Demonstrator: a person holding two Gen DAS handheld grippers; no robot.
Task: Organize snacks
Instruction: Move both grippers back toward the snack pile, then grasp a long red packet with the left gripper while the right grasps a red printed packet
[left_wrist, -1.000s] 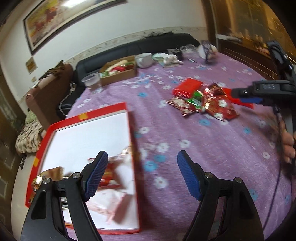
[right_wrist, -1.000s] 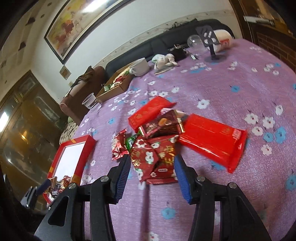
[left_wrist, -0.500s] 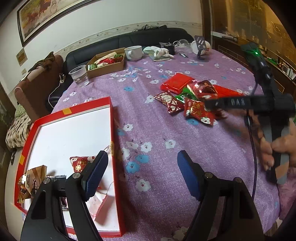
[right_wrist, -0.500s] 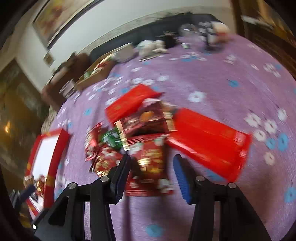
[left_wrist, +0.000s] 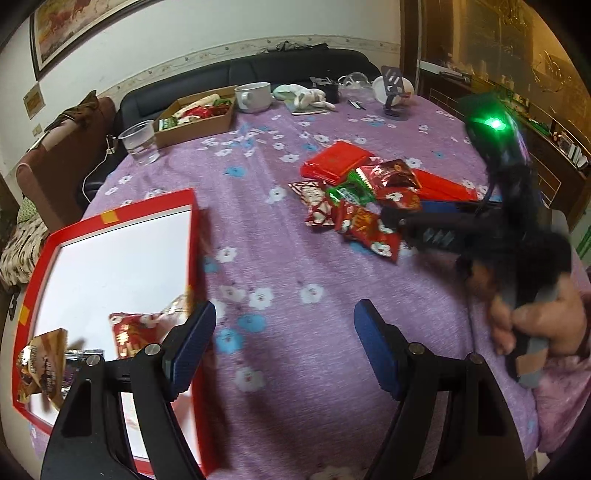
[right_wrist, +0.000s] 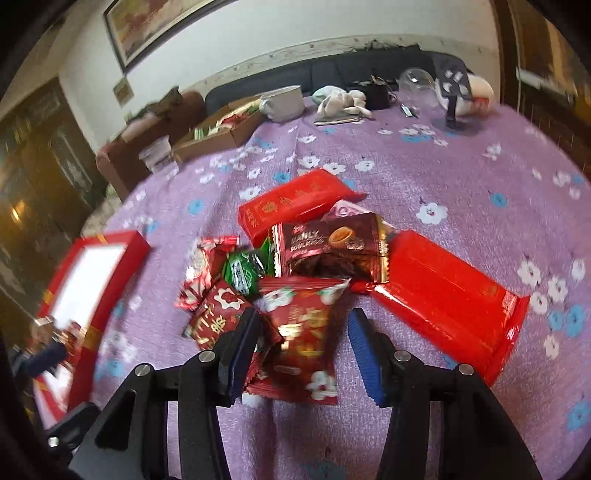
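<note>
With a few snacks already in the red box, the right gripper straddled, jaws parted, a red packet in the pile mid-table, while the left gripper hung wide and empty.

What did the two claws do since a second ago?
The right claw dropped closer over the snack pile, now straddling a red flowered packet, not gripping it. The left claw drifted slightly beside the red tray, open and empty. The snacks stayed put.
</note>
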